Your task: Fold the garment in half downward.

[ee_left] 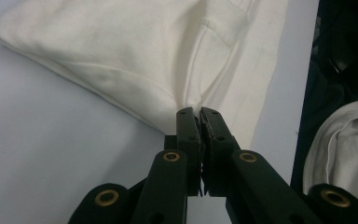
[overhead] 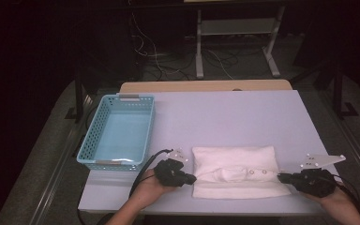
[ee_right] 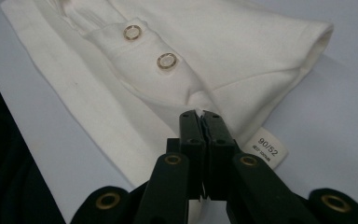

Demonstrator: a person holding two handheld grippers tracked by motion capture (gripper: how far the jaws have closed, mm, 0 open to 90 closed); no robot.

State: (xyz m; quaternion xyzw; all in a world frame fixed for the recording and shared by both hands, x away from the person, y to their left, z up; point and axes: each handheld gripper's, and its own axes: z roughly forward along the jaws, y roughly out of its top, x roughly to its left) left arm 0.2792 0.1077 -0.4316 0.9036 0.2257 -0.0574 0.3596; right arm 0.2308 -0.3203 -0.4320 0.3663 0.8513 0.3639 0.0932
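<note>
A folded white garment (overhead: 236, 171) lies flat on the pale table (overhead: 225, 117), near the person's edge and roughly midway between the 2 hands. It is cream-white knit cloth, folded into a compact rectangle with stitched hems. In the right gripper view, 2 round buttons (ee_right: 149, 46) with golden rims sit on a narrow placket, and a small white label (ee_right: 266, 148) printed "90/52" hangs at the near corner. One open hem forms a rounded tube at the far right of that view.

The left gripper (overhead: 190, 178) meets the garment's left edge. In the left gripper view (ee_left: 198, 113) its jaws stand closed together with a pinch of cloth gathered between the tips, the fabric puckering into creases at that spot. The right gripper (overhead: 281, 177) meets the right edge; in the right gripper view (ee_right: 199, 114) its jaws are likewise pressed together on a fold just below the placket. How much cloth sits inside either pinch cannot be judged, as the tips cover it.

A light blue perforated basket (overhead: 90, 140) stands on the table's left side, well apart from the garment.
</note>
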